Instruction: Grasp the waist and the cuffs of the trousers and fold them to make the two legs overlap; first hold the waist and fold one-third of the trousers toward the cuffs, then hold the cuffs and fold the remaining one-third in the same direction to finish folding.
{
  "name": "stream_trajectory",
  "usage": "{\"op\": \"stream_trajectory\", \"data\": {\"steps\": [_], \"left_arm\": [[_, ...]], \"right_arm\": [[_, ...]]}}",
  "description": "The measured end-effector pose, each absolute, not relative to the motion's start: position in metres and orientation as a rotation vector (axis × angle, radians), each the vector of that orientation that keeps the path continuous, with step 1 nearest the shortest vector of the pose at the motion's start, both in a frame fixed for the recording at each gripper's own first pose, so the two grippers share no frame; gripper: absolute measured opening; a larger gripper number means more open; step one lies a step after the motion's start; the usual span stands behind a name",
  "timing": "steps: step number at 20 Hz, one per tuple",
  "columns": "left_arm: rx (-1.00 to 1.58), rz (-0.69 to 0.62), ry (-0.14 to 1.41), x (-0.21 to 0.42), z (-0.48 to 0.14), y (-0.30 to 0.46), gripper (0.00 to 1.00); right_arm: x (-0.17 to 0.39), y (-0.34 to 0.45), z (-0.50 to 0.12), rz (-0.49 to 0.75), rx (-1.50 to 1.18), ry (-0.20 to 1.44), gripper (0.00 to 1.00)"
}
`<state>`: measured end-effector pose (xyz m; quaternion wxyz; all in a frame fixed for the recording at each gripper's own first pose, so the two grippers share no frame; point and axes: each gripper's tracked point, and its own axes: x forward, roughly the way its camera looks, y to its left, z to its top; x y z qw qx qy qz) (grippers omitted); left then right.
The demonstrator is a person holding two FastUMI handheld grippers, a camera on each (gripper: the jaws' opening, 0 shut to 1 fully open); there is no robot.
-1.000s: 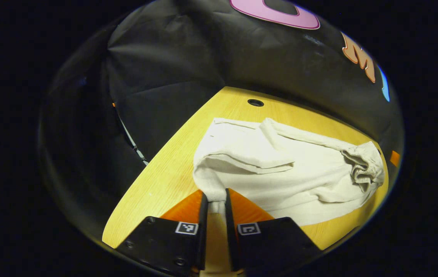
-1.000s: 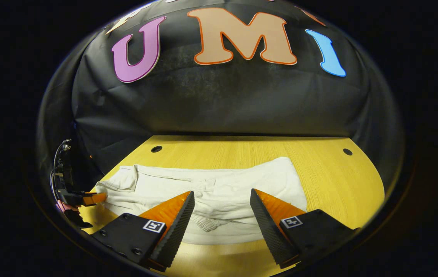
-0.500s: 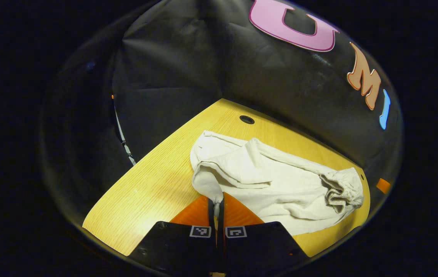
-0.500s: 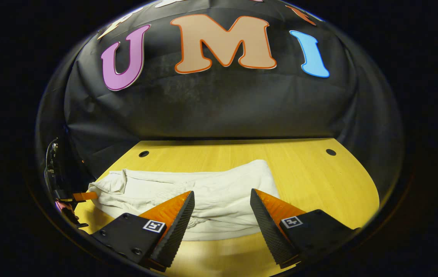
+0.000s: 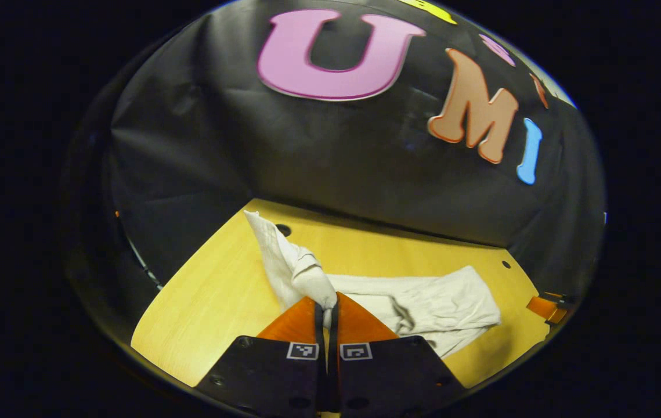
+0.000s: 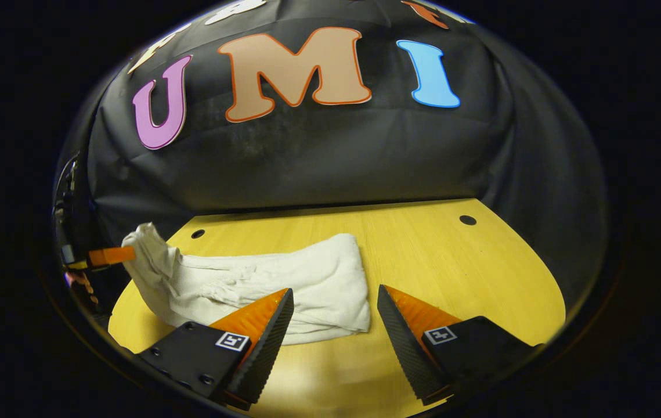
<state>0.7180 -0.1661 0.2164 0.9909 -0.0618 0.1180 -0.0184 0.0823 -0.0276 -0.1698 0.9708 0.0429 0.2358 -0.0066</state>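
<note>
left gripper (image 5: 327, 305): fingers pressed together on the cuff end of the trousers (image 5: 423, 302), that end lifted off the table (image 5: 214, 302) | right gripper (image 6: 335, 310): jaws wide apart, holding nothing, above the table's near edge beside the trousers' folded end | rest of the trousers lies on the table

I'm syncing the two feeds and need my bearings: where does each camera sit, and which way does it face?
Left gripper view: rides the left tool, shut on the lifted end of the trousers, facing along the table to the booth wall.
Right gripper view: rides the open right tool, facing the wall across the table.
Shared: trousers, table, and each view catches the other tool at its edge.
</note>
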Motion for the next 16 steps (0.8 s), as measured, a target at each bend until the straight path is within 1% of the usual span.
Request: {"op": "stream_trajectory", "data": {"steps": [4, 9, 13, 16], "left_arm": [[-0.087, -0.147, 0.233, 0.729, 0.229, -0.257, 0.00], [-0.101, -0.256, 0.242, 0.744, 0.237, -0.364, 0.00], [-0.075, -0.288, 0.280, 0.750, 0.219, -0.422, 0.00], [-0.058, -0.302, 0.326, 0.750, 0.193, -0.445, 0.00]], "right_arm": [[0.075, -0.066, -0.165, -0.024, 0.106, 0.475, 0.93], [0.071, -0.116, -0.163, -0.049, 0.102, 0.479, 0.94], [0.067, -0.146, -0.165, -0.055, 0.090, 0.485, 0.94], [0.063, -0.160, -0.167, -0.040, 0.076, 0.492, 0.94]]}}
